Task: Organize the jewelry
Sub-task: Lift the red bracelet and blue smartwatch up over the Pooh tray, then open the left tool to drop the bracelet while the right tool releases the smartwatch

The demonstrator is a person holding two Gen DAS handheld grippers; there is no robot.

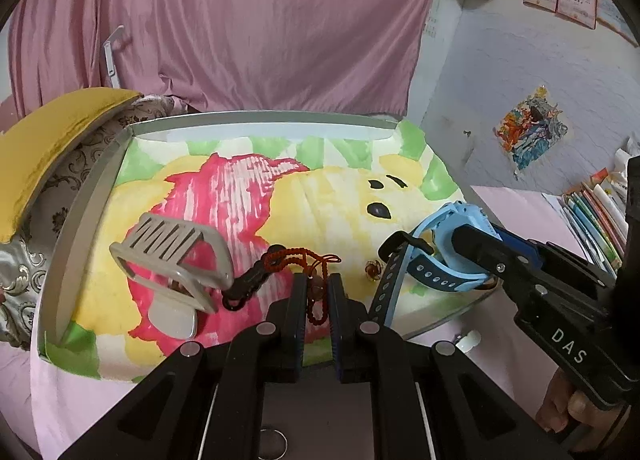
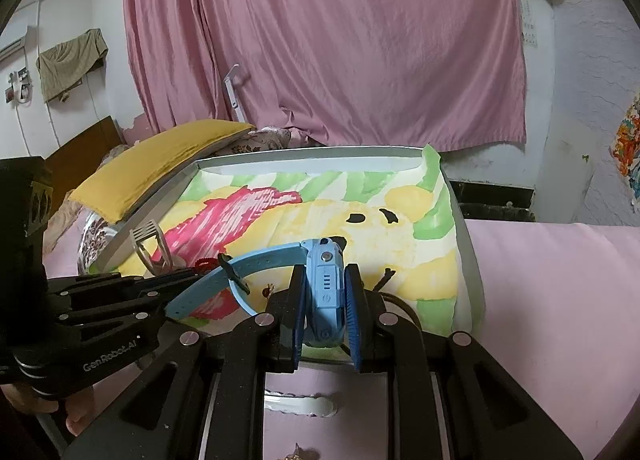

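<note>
Pinching a red braided cord point(image 1: 316, 292) strung with small round beads, the left tongs point(image 1: 318, 300) are sitting closed, their flat dark pads pressing the string from both sides. The cord is trailing away to the left over the tray, where it is joining a chunky black beaded bracelet point(image 1: 244, 286) lying in a loose curl.

The right tongs point(image 2: 325, 300) are clamping a light blue watch point(image 2: 325, 280) by its thick plastic case, ribbed blue pads touching either side. Its soft rubbery strap, punched with a row of holes, is arching out to the left and drooping over the tray. In the left wrist view, that same watch point(image 1: 452, 244) is hanging just above the tray's near right corner.

A shallow rectangular tray point(image 1: 80, 220) with thin pale grey walls is holding everything. Its floor is covered by a painted paper sheet point(image 1: 340, 196), blotchy in pink, yellow and green, with a few black marks like a face. A beige plastic hair clip point(image 1: 172, 260) with long slotted teeth is resting open on the left of the sheet, and a tiny amber-coloured ornament point(image 1: 374, 271) is lying between the two pairs of tongs.

The tray is sitting on a bed spread with smooth pink cloth point(image 2: 560, 300). A mustard-yellow pillow point(image 1: 48, 148) is leaning beside the tray's left wall, and a creased pink curtain point(image 1: 240, 20) is hanging behind.
</note>
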